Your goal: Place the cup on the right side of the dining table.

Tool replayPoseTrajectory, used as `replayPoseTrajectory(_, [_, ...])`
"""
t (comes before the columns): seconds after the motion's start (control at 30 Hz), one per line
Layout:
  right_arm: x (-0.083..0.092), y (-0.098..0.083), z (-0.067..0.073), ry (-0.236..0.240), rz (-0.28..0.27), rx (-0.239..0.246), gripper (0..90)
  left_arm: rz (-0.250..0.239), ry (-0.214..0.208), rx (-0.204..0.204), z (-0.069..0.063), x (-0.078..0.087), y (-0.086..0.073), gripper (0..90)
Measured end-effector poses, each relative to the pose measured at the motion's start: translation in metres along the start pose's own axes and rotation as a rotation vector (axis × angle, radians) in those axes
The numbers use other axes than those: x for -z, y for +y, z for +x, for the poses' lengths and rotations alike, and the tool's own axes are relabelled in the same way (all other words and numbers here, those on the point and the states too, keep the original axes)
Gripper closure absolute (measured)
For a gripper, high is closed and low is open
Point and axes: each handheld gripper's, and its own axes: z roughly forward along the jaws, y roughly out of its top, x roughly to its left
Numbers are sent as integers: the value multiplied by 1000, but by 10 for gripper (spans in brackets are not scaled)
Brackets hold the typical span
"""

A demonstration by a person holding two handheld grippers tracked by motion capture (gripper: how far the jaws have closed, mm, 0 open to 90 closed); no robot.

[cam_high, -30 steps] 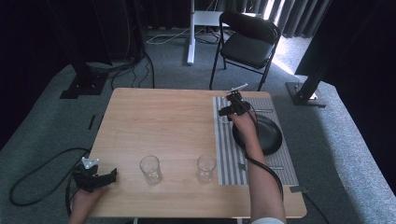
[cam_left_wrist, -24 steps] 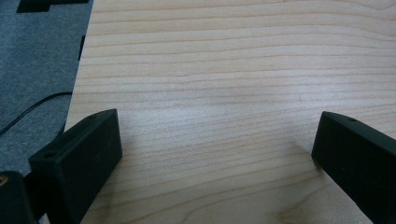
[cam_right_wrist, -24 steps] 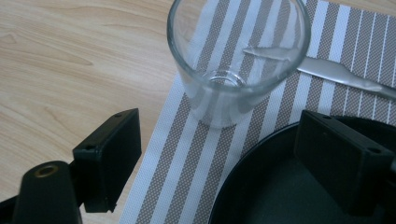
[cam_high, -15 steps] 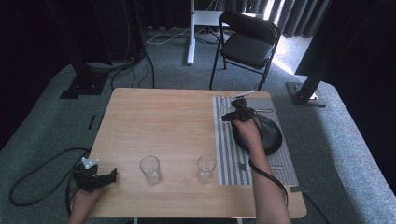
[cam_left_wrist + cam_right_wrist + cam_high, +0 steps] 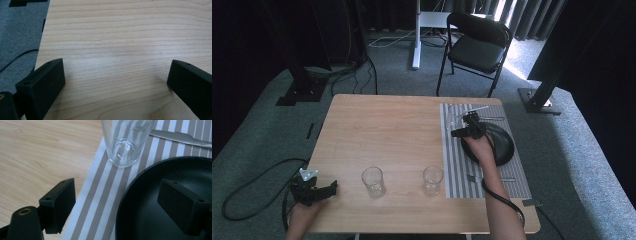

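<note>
- Hovering over the striped placemat (image 5: 457, 165) near the table's (image 5: 382, 125) far right corner, the right gripper (image 5: 460, 132) has its jaws spread wide, nothing between them.
- Straight ahead of those jaws in the right gripper view stands a clear glass (image 5: 126, 140), upright on the placemat's left edge, just beside the rim of the black plate (image 5: 160, 202). One jaw hangs over the plate, the other over the mat's edge.
- My guess at the step: an approach to that glass, with no grasp made yet. The next move would call for a short push forward so the jaws pass either side of the glass wall, then a gentle, level squeeze; it sits close to the plate rim, so the plate-side jaw has little room.
- The left gripper (image 5: 318, 190) sits at the table's near left corner, jaws wide apart over bare wood, holding nothing.
- Two more glasses (image 5: 373, 181) (image 5: 432, 180) stand upright along the near edge, well apart from each other.
- Hard to make out: from the high view the far glass is nearly lost against the stripes by the gripper. Its rim is cut off in the right gripper view. A knife (image 5: 180, 138) lies beyond the plate, only partly in frame, and a small fork-like piece (image 5: 470, 177) on the mat is too small to be sure of.
</note>
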Motion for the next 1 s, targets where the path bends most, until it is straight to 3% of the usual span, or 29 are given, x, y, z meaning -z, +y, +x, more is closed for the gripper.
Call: replayPoseTrajectory(1.0, [35,-48,-7,13,-83,-14,145,0,0,0,0,0,0,19])
